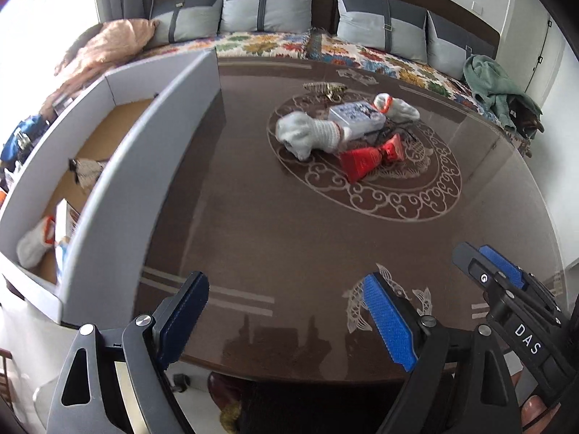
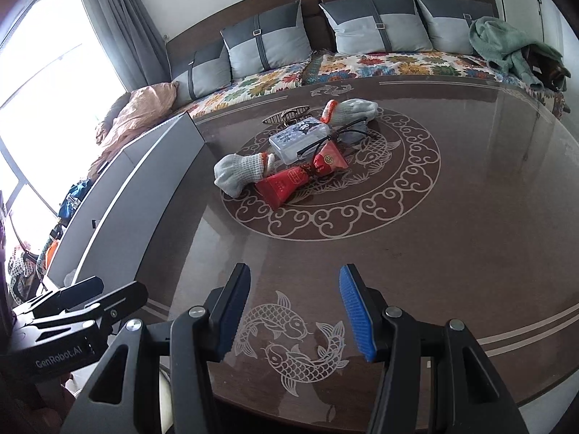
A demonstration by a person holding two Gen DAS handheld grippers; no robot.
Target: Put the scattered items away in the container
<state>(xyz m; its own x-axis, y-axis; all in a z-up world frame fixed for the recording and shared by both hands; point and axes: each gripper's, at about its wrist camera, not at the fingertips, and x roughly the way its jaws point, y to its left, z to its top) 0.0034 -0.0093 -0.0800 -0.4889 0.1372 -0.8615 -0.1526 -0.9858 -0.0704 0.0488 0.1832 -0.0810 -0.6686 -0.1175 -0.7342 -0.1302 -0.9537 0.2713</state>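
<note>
A pile lies at the middle of the brown table (image 1: 289,238): two grey knit gloves (image 1: 311,133) (image 1: 398,106), a clear plastic case (image 1: 356,117), a red pouch (image 1: 372,157), black glasses (image 2: 336,133) and a gold hair clip (image 1: 325,88). The grey box (image 1: 144,188) stands at the table's left edge and holds a glove (image 1: 34,244) and a few other items. My left gripper (image 1: 289,318) is open and empty near the front edge. My right gripper (image 2: 295,313) is open and empty over the fish inlay; it also shows in the left wrist view (image 1: 495,271).
A sofa with grey cushions (image 1: 267,5) and a floral cover runs behind the table. A green cloth (image 1: 495,83) lies at its right end, a pink blanket (image 1: 105,49) at its left. The left gripper's body shows in the right wrist view (image 2: 72,311).
</note>
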